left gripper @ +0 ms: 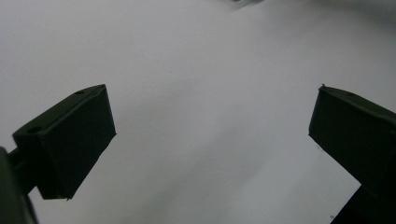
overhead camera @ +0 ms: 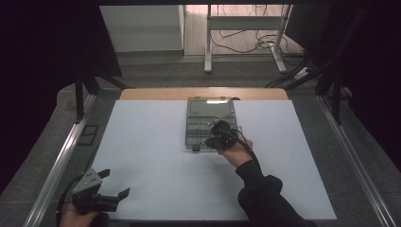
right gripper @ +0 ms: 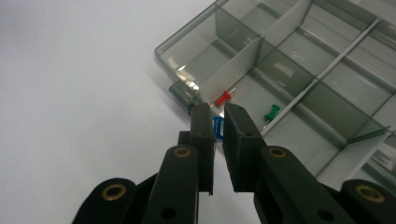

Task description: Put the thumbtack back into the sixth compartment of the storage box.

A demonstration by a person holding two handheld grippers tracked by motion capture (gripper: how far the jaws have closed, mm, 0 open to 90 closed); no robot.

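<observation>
A clear plastic compartment box lies open at the middle back of the white board. My right gripper hangs over its near edge. In the right gripper view the box holds a red pushpin and a green pushpin in neighbouring compartments. The right gripper has its jaws almost together, pinching a small blue pushpin at the tips, above the box's front compartment. My left gripper rests at the board's near left corner. Its jaws stand wide apart over bare white surface.
The white board covers most of the table, with a wooden strip behind it. Metal rails run along both sides. A desk frame and cables stand on the floor beyond.
</observation>
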